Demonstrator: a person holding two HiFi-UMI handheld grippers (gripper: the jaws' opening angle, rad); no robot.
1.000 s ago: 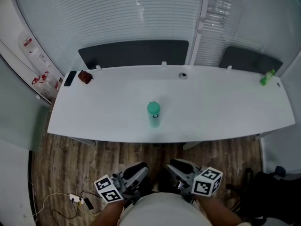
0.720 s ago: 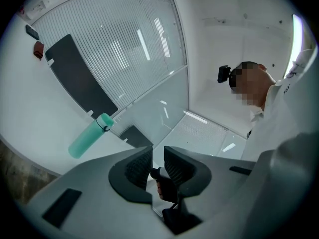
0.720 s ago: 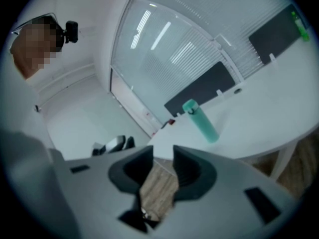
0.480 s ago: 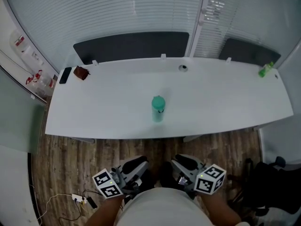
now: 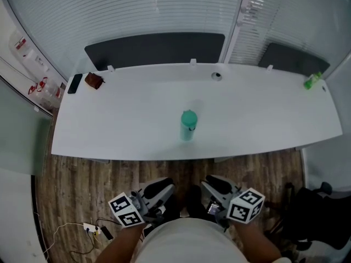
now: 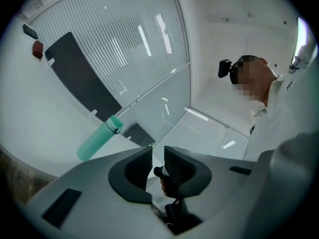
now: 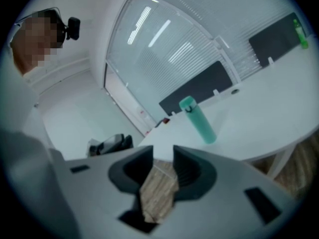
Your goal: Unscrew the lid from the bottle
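Observation:
A teal bottle (image 5: pixel 188 127) with a teal screw lid (image 5: pixel 188 116) stands upright near the front edge of the white table (image 5: pixel 126 119). Both grippers hang low by the person's body, short of the table and well apart from the bottle. My left gripper (image 5: pixel 160 190) is open by a narrow gap with nothing between its jaws. My right gripper (image 5: pixel 213 185) is open a little wider and is also empty. The left gripper view shows the bottle (image 6: pixel 97 139) far beyond the left gripper (image 6: pixel 158 151). From the right gripper (image 7: pixel 163 151) the bottle (image 7: pixel 198 121) is seen ahead and to the right.
A small green bottle (image 5: pixel 312 81) stands at the table's far right corner. A dark phone (image 5: pixel 74 83) and a brown object (image 5: pixel 94 81) lie at the far left. Dark panels (image 5: pixel 156 48) line the back edge before a blinded glass wall. A chair (image 5: pixel 312 212) stands at lower right.
The head view has shifted, so the table and bottle sit slightly lower and further right in the frame. Both grippers stay low by the body, with their jaws unchanged.

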